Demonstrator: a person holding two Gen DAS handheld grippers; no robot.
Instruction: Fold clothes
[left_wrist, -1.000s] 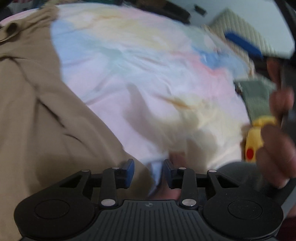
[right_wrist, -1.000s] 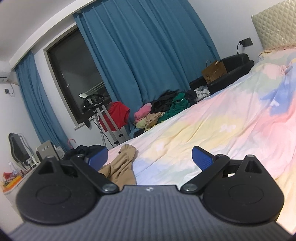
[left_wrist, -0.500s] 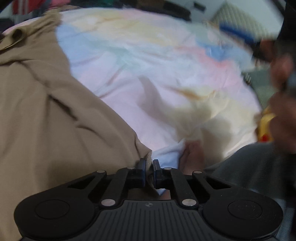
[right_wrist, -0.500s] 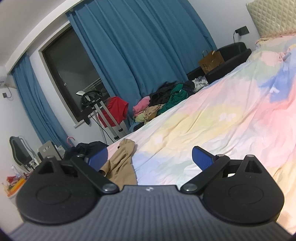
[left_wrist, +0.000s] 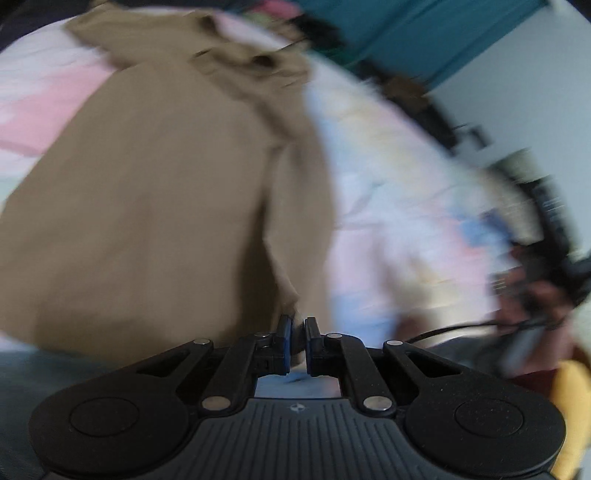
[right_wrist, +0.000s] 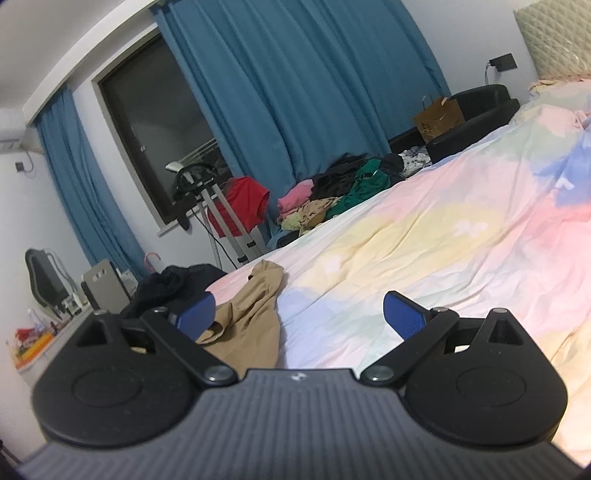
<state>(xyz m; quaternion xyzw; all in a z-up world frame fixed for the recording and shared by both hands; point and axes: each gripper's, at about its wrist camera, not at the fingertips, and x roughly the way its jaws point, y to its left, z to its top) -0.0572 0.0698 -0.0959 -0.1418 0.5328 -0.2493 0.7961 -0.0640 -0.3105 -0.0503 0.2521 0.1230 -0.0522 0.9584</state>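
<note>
A bedroom with blue curtains and a dark window; the clothes lie on a bed with a pastel, many-coloured sheet.

In the left wrist view, which is blurred, the tan garment covers the left half of the bed sheet. It is spread loosely, with a wrinkled, bunched part at the far end. The left tool has its pads pressed together on a corner of this tan cloth at the near edge, and the cloth rises to the pads in a ridge. I judge that the first fold is only beginning: no clean folded edge is visible yet, so nearly all of the folding is left. At the right edge a hand is visible, but too blurred to describe.

In the right wrist view, the right tool is spread wide and holds nothing; it hangs above the bed, with the tan garment just beyond its left pad. Far behind, a pile of unfolded clothes waits at the bed's far side. A brown paper bag stands on a dark seat; what is inside it I cannot tell.
</note>
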